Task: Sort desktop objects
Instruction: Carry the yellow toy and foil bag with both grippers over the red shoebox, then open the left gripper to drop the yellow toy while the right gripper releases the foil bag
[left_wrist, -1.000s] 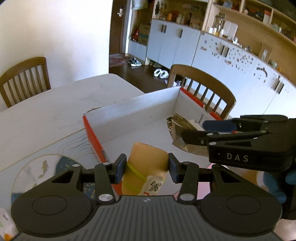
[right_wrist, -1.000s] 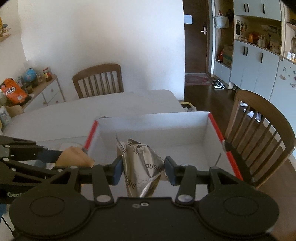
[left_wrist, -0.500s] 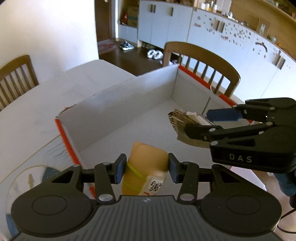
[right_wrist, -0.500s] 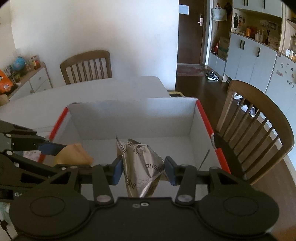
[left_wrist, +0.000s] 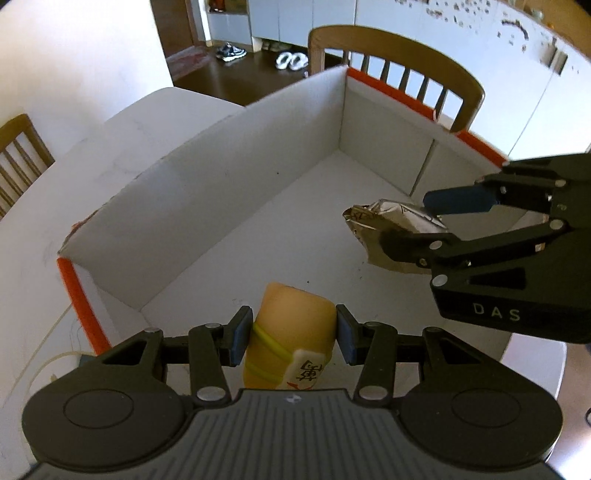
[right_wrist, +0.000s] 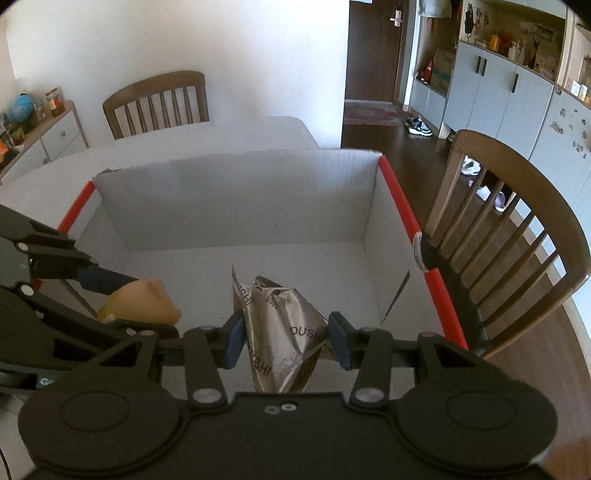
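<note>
My left gripper (left_wrist: 293, 338) is shut on a tan bread-shaped toy (left_wrist: 291, 332) with yellow bands and a white label. It holds the toy above the near left part of a white cardboard box with orange-red edges (left_wrist: 207, 192). My right gripper (right_wrist: 284, 341) is shut on a crumpled silver foil snack bag (right_wrist: 284, 332) and holds it over the near middle of the same box (right_wrist: 240, 199). The right gripper also shows in the left wrist view (left_wrist: 428, 225), with the foil bag (left_wrist: 391, 221). The left gripper and toy (right_wrist: 144, 299) show at the left of the right wrist view.
The box stands on a white table (left_wrist: 110, 147) and its floor is bare. A wooden chair (right_wrist: 517, 229) stands close against the box's right side. Another chair (right_wrist: 155, 103) stands at the table's far end. Cabinets and a doorway lie beyond.
Both grippers have moved forward and over the box with their objects still held. The box's inside now fills more of both views.
</note>
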